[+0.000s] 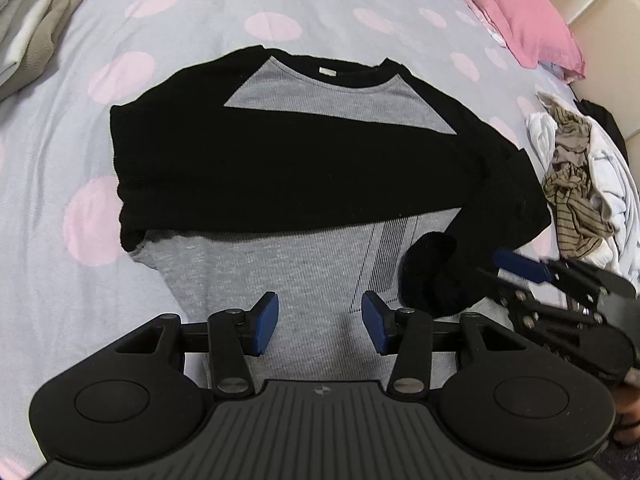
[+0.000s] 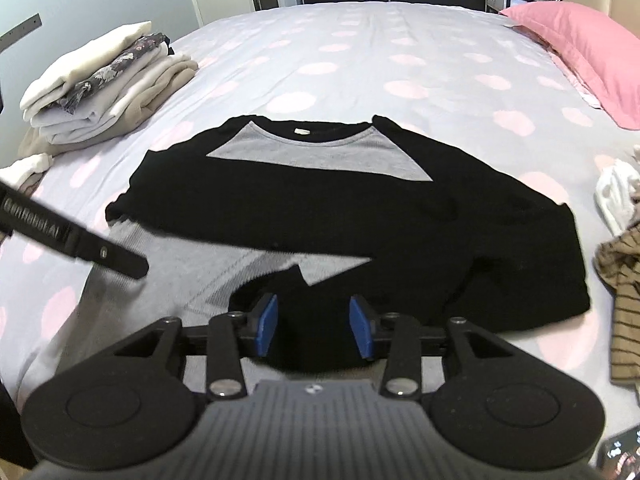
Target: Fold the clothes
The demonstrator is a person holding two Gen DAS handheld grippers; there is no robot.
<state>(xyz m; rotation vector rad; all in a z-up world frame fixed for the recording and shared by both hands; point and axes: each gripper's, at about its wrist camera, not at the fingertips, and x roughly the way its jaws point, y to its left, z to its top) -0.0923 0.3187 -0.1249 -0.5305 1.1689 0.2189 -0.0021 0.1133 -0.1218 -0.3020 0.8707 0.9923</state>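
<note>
The left tongs [image 1: 320, 322] hung spread over the grey body of the shirt [image 1: 304, 168], which lay on the bed [image 1: 200, 12]. The right tongs [image 2: 313, 325] were spread around the black sleeve cuff [image 2: 304, 344], nearer it, sleeve running away rightward. Only the right view showed the folded stack [image 2: 108, 80] whole.

Both views: soft, even indoor light, moderately bright, source not visible. No hard shadows on the bedspread [image 1: 320, 8]; no glare. Strong fisheye bowing; corners vignette to black. Black sleeves of the shirt [image 1: 280, 160] lose nearly all texture, reading as flat dark areas. Left wrist view: right gripper [image 1: 516, 268] motion-blurred at its blue pad. Right wrist view: a black gripper finger [image 2: 80, 240] at the left edge is blurred; slight softness overall.
</note>
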